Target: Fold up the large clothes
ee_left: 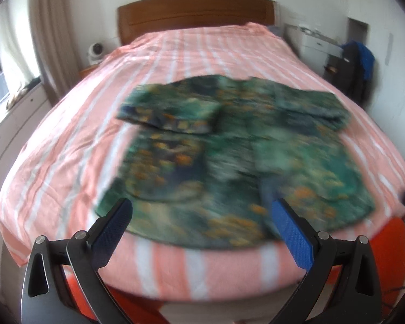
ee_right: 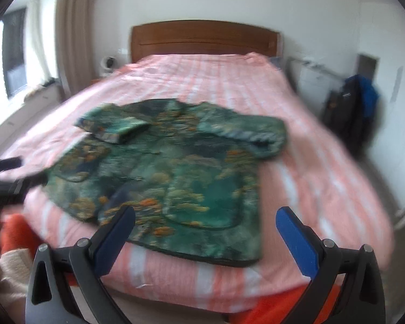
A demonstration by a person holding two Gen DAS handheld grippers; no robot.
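A green short-sleeved shirt with orange and blue print (ee_left: 229, 151) lies spread flat on the near half of the bed, collar toward the headboard, both sleeves folded in over its body. It also shows in the right wrist view (ee_right: 175, 172). My left gripper (ee_left: 202, 210) is open and empty, just above the shirt's near hem. My right gripper (ee_right: 205, 216) is open and empty, over the shirt's near right corner. The left gripper's dark body (ee_right: 2, 183) shows at the left edge of the right wrist view. Both views are blurred.
The bed has a pink and white striped cover (ee_left: 202, 54) and a brown wooden headboard (ee_left: 194, 13). An orange cloth (ee_right: 270, 307) lies below the bed's near edge. A dark and blue bag (ee_right: 356, 108) stands at the right. A white cabinet (ee_left: 13, 124) lines the left.
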